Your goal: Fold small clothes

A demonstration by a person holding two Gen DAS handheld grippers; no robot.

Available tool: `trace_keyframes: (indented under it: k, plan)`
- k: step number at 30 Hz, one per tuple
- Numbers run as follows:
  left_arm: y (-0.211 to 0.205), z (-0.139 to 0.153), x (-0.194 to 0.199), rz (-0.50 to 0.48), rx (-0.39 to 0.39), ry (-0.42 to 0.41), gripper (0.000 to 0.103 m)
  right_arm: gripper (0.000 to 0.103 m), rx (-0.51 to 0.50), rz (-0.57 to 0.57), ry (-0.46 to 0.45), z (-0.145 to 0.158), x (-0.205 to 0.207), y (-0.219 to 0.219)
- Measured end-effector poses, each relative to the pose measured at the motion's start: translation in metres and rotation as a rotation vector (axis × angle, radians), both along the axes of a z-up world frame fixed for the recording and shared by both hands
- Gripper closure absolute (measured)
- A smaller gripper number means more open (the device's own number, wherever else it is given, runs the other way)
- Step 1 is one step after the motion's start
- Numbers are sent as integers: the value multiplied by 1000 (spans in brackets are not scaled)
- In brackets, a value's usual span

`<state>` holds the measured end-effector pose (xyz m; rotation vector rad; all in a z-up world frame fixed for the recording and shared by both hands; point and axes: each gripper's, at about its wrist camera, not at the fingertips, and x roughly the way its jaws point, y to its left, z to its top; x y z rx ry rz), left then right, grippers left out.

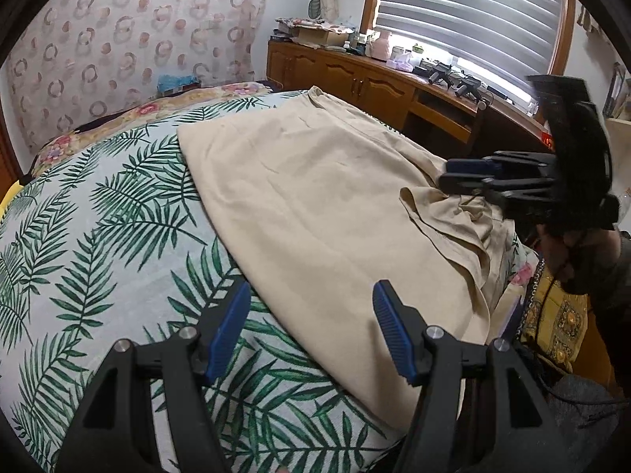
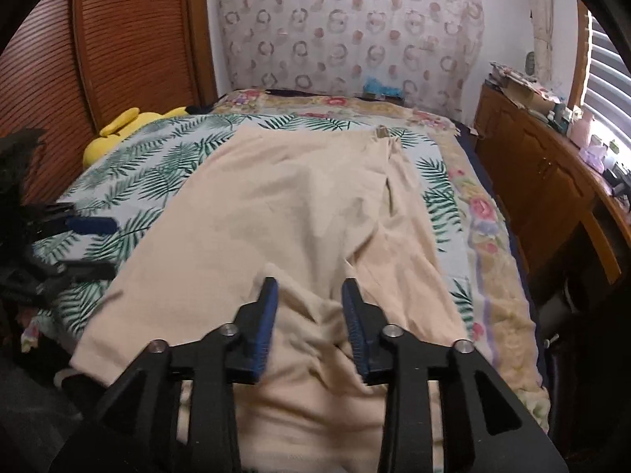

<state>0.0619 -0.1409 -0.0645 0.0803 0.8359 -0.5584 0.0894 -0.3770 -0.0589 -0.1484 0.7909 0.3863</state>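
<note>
A beige garment (image 1: 315, 197) lies spread on the palm-leaf sheet (image 1: 98, 216), its waistband toward the far end of the bed. My left gripper (image 1: 311, 291) hovers open over the garment's near left edge, its blue pads wide apart and holding nothing. In the right wrist view the same garment (image 2: 276, 205) runs down the middle, and my right gripper (image 2: 309, 287) stands open over its bunched near end. A raised fold of cloth sits between the pads without being pinched. The right gripper (image 1: 449, 176) also shows at the garment's wrinkled right side. The left gripper (image 2: 106, 246) shows at the far left.
A floral blanket (image 2: 481, 213) borders the sheet along the bed's right and far sides. A yellow plush toy (image 2: 118, 130) lies by the wooden slatted door (image 2: 130, 39). A wooden cabinet (image 1: 355, 79) with clutter stands under the blinds (image 1: 473, 12), beside the bed.
</note>
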Motion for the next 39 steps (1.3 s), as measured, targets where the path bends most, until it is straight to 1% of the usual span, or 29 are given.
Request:
trace_keyframes:
  k: [2,6,7,8,9,10,11,13,15,18,20,22,25,27,29,36,39]
  plan:
    - [0,-1,0,0,0,3,39,67,5,23,20,-10,9,13]
    - [-1,-5,-1,-5,0,11,39,68,-47,20,53,-27,19,25]
    - [-2,-6,-2,-7,1,12,39,72,-66,15,60,-30,20,24]
    - [-3,-7,-1,-8,2,15,39,80,-76,9,57,-32,20,22]
    - [-3,-7,-2,-10,1,16,39,85,-75,10,50,-31,18,19]
    - [-4,-8,-2,-12,0,19,39,96,-74,11,49,-30,16,16]
    - [-4,-9,-1,-12,-1,21,39,99,-63,16,51,-27,13,11]
    - [-6,-10,-2,-16,0,24,39,101,-38,19,40,-22,5,2]
    - [-7,-9,-3,-19,2,22,39,101,-17,11,4,-11,-7,-12]
    - [-10,-9,-3,-24,2,28,39,102,22,-34,-50,10,-31,-45]
    - [-13,-10,-3,-29,7,31,39,102,25,-61,-76,20,-46,-65]
    - [-16,-11,-4,-35,12,35,39,102,22,-80,-80,25,-58,-81]
    - [-21,-13,-6,-48,15,45,39,101,9,-82,-53,22,-70,-94]
    - [-23,-14,-7,-55,19,51,39,99,5,-84,-33,19,-71,-94]
    - [-26,-15,-7,-60,26,53,39,78,10,-97,-34,17,-72,-95]
    - [-25,-20,-8,-52,31,66,39,75,40,-144,-84,26,-58,-96]
    - [-25,-23,-10,-50,31,74,39,70,53,-141,-87,25,-49,-94]
